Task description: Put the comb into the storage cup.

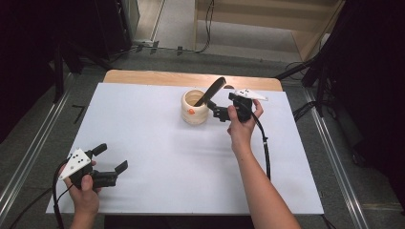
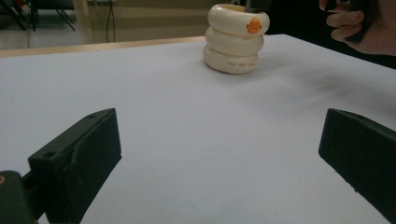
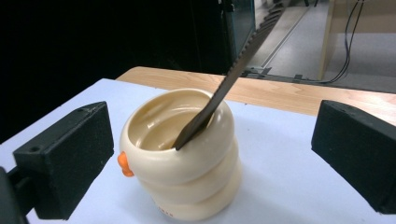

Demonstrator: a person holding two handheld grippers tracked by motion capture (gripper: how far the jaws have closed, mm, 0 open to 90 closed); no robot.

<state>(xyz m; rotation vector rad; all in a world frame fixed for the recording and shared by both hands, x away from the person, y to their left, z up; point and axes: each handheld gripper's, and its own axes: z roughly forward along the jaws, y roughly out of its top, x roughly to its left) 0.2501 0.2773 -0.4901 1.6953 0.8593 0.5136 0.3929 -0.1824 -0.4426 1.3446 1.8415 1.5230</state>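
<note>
The cream holder [image 1: 195, 108], a squat pot shaped like three stacked rings with a small orange mark on its side, stands upright on the white surface [image 1: 157, 157] toward the far middle. A dark, serrated knife [image 1: 210, 90] stands in it, one end down inside the pot and the other leaning out over the rim, up and away toward the far right in the high view. Its long axis is a steep diagonal, not vertical, and it rests against the rim on the side facing the right gripper.

The right gripper [image 1: 220, 113] sits just beside the holder on its right, level with the pot's upper ring, with its jaws spread wide and nothing between them. In the right gripper view the holder [image 3: 182, 158] lies straight ahead and the knife [image 3: 224, 84] slants up to the right between the two pads without touching either. The free end of the knife points back over this gripper, so the right hand is much the nearer one to it.

The left gripper [image 1: 111, 164] rests well apart at the near left corner, jaws open and empty, aimed across the surface toward the holder [image 2: 236, 39]
</note>
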